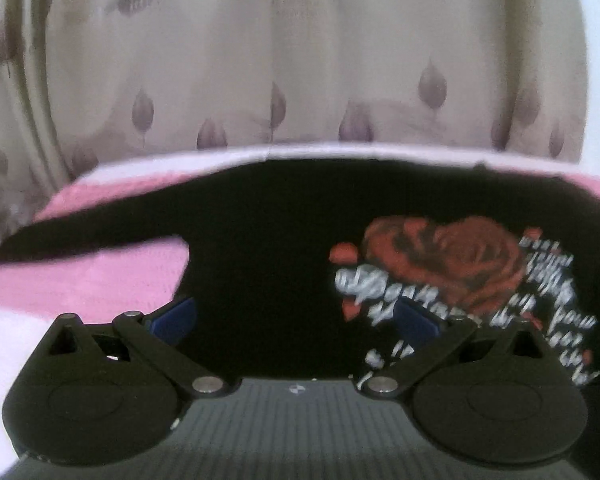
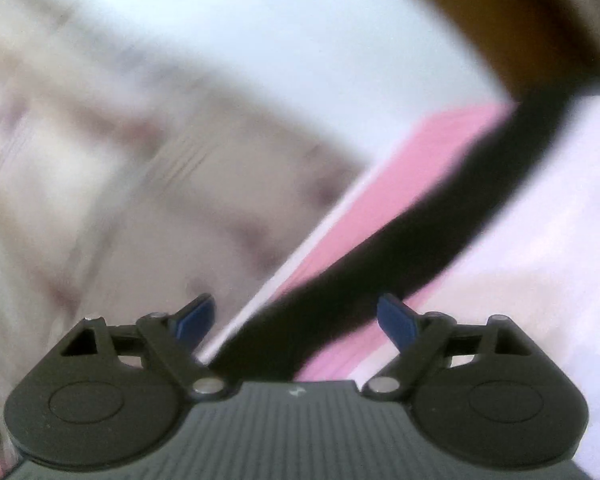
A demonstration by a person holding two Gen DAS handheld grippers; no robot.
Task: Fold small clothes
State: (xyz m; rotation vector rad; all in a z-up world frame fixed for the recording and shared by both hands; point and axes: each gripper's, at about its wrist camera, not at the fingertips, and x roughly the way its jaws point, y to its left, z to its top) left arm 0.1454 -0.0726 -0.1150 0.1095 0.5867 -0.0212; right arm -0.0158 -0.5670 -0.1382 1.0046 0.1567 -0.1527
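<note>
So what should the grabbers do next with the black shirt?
Probably close the left gripper on the black shirt: it lies flat on the pink cover, unfolded, and both grippers, the right gripper too, are open and holding nothing.

place: home, likely a bedroom | backdrop: cream pleated curtain with mauve leaf print point(image 1: 260, 80) hanging close behind | surface: pink-and-white striped soft cloth cover point(image 1: 100, 276) — bedding-like | other: brown wooden edge point(image 2: 512, 20) — blurred
</note>
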